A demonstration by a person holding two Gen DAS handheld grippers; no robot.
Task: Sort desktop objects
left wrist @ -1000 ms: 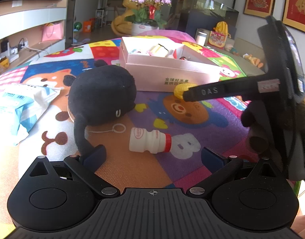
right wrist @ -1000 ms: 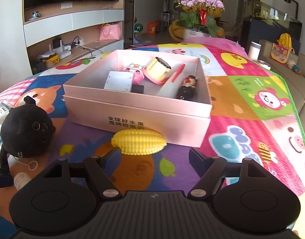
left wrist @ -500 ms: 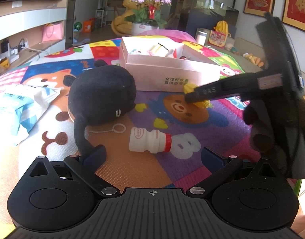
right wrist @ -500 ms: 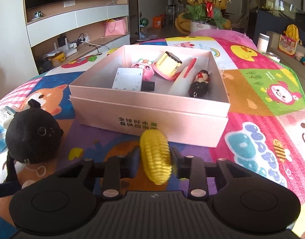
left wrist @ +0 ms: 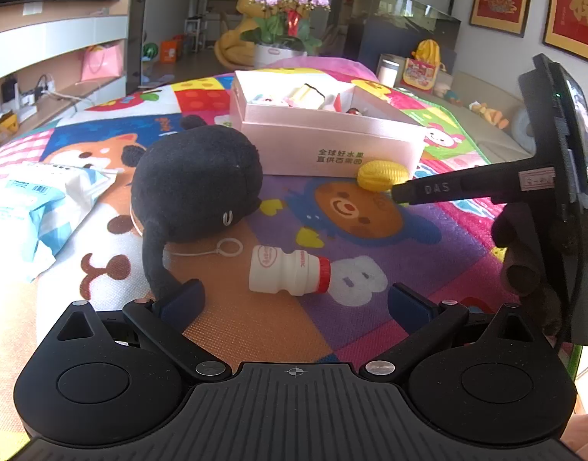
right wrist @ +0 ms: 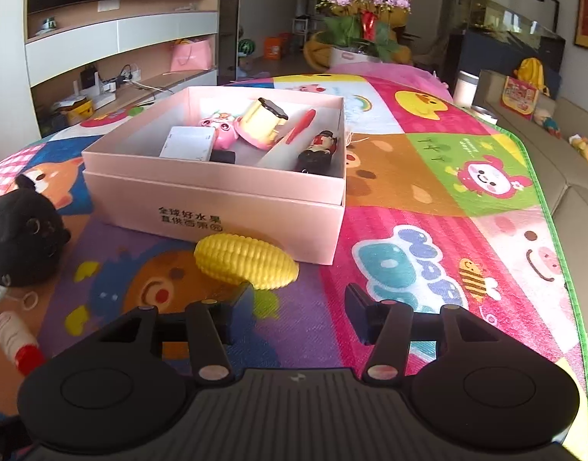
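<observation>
Corn (right wrist: 246, 265) dropped from opening right tool (right wrist: 298, 299), back on mat (right wrist: 428, 199).

On the mat we count one yellow toy corn (right wrist: 246, 265), one black plush toy (left wrist: 196, 182), one small drink bottle (left wrist: 288, 272), one wipes packet (left wrist: 44, 207). We count one pink box (right wrist: 217, 211), one flower pot (right wrist: 361, 30).

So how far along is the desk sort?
Done: several small toys lie in the pink box. In hand: nothing; the right hand-held gripper is opening beside the yellow toy corn. Left: corn, black plush, white bottle, blue-white packet.
</observation>
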